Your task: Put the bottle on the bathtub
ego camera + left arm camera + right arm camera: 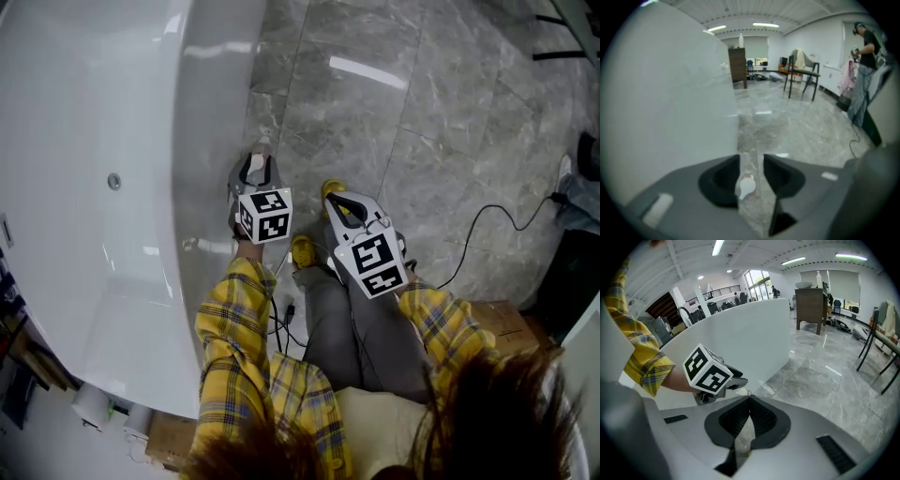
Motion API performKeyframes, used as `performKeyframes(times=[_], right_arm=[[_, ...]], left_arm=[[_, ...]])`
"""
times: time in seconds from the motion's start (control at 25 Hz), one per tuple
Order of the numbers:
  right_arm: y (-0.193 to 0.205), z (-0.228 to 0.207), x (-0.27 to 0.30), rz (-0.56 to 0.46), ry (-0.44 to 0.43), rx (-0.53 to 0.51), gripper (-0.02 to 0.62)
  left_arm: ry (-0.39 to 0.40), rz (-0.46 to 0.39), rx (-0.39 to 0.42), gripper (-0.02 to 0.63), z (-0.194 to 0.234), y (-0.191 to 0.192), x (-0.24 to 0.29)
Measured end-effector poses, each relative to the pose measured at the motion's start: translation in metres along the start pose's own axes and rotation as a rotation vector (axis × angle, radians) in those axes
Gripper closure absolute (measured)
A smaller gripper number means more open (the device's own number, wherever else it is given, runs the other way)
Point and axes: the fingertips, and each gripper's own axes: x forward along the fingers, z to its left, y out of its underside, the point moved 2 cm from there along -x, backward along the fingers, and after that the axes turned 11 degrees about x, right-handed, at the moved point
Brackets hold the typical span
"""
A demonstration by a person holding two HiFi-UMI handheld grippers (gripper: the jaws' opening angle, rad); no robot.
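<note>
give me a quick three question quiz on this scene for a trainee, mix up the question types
1. True or false: the right tongs are shut with nothing between them.
2. Pick one: the jaws of the left tongs, with a small white thing showing between them, stand A apart, B pressed together, C out of view.
3. Fill in: in the head view, the left tongs hang beside the outer wall of the white ___.

Key: 1 true; 2 A; 3 bathtub.
</note>
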Motion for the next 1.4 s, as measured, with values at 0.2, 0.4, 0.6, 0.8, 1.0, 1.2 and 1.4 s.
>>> performKeyframes(times=[0.2, 0.4, 0.6, 0.8, 1.0, 1.2, 1.4], right_arm=[[-0.019, 0.013, -0.017, -0.028, 0.008, -0.005, 0.581], [-0.034, 0.021, -0.031, -0.044, 0.026, -0.011, 0.581], [-0.051, 0.029, -0.05, -0.066, 0.039, -0.012, 0.581], [-0.067, 0.04, -0.066, -0.079, 0.039, -0.037, 0.581], [-0.084, 0.049, -0.084, -0.106, 0.033, -0.058, 0.581], [-0.103, 0.056, -0.103, -0.14, 0.032, -0.074, 0.581], [-0.12, 0.072, -0.13, -0.177, 0.024, -0.06, 0.581]], left_arm=[[-0.005, -0.051, -0.032, 0.456, 0.01, -0.024, -0.035], [-0.007, -0.103, -0.065, 0.469, 0.018, -0.046, -0.068], [-0.003, -0.152, -0.104, 0.485, 0.023, -0.066, -0.108], [0.012, -0.183, -0.136, 0.515, 0.026, -0.077, -0.149], [0.033, -0.207, -0.158, 0.531, 0.026, -0.088, -0.186], [0.044, -0.277, -0.149, 0.563, 0.025, -0.112, -0.228], [0.058, -0.315, -0.164, 0.577, 0.022, -0.122, -0.271]])
